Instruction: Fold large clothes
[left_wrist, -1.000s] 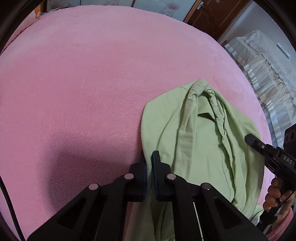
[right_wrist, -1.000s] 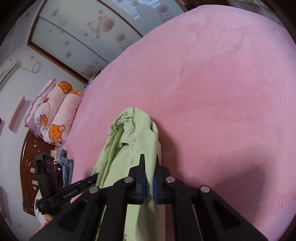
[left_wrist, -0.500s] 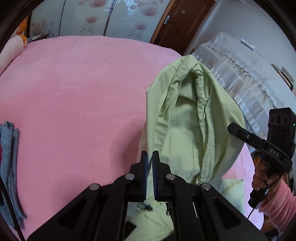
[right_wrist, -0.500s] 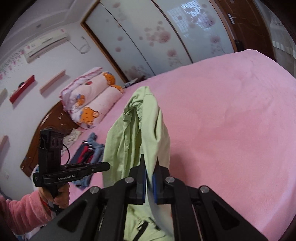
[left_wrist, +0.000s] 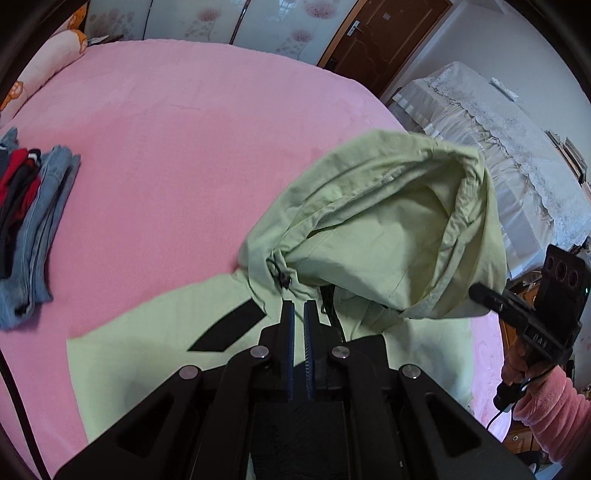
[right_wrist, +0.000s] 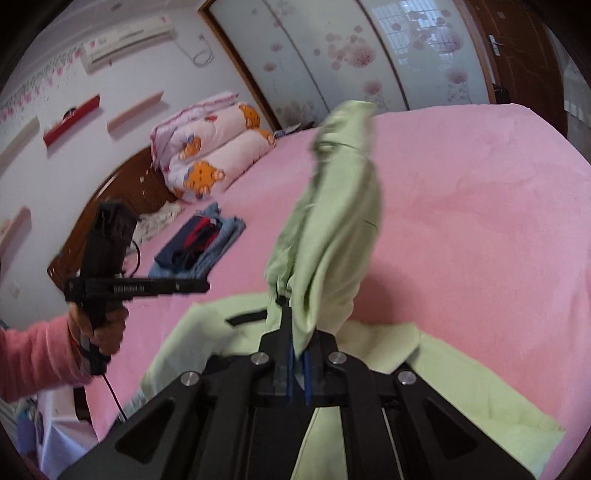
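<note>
Up close, left wrist: left gripper (left_wrist: 299, 306) jaws pinched together at neck of jacket (left_wrist: 388, 236), whether cloth caught unclear. Thin pale-green woven fabric, hood ballooned, black patch. Fuzzy pink bedspread (left_wrist: 177, 147); folded jeans (left_wrist: 40, 225) at left.

Right wrist: right gripper (right_wrist: 299, 332) clamps blurred hood edge; jacket body spread on bedspread. Cartoon-bear pillows (right_wrist: 218, 155), floral wardrobe doors (right_wrist: 351, 48).

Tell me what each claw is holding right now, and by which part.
Both grip the green hooded jacket: the left claw and the right claw each pinch it where the hood meets the body.
</note>
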